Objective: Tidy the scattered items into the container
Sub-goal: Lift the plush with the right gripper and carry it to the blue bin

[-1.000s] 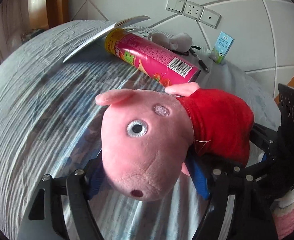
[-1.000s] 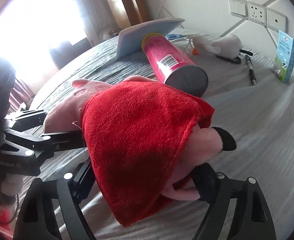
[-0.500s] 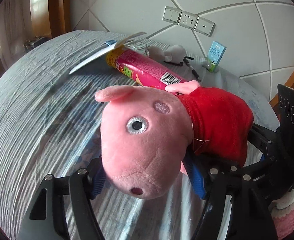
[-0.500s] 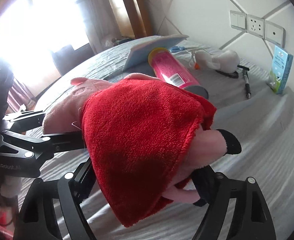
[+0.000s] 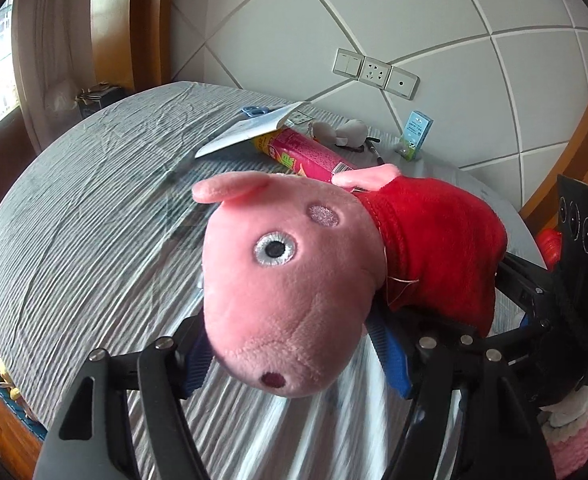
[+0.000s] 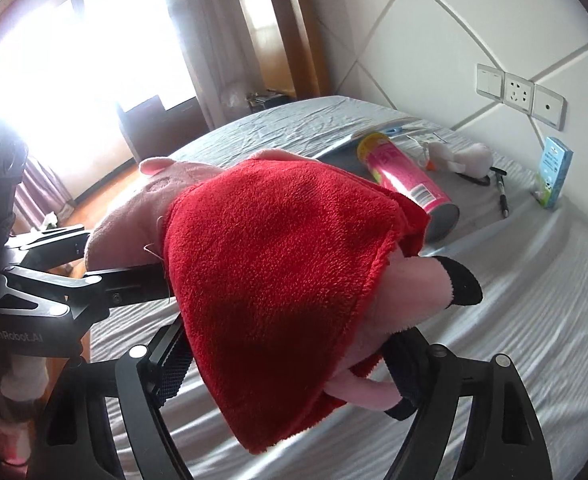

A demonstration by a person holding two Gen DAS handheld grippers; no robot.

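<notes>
You hold the pink pig toy [image 5: 294, 280] with both tools, up in the air above the bed [image 5: 93, 240]. Your left gripper [image 5: 294, 356] squeezes the pig's big pink head, with a blue pad pressed on each side near the snout. Your right gripper [image 6: 289, 364] squeezes the red dress and the legs, so the toy hangs between your two hands, head on one end and black shoes on the other. In the right wrist view you can see the left gripper coming in from the side, clamped on the head.

Other things lie on the grey striped bed cover behind the toy. A pink snack can [image 5: 306, 152] lies on its side, and a thin white book [image 5: 253, 130] leans on its yellow end. Blue scissors [image 5: 255, 111] peek out just behind the book. A small grey and white soft toy [image 6: 462, 156] sits near the can (it could be a little animal, but it is too small to tell). A black pen [image 6: 502, 196] lies beside it. A small blue milk carton [image 6: 554, 176] stands up near the wall, under the white wall switches [image 6: 520, 92].

No box shows in either view.
</notes>
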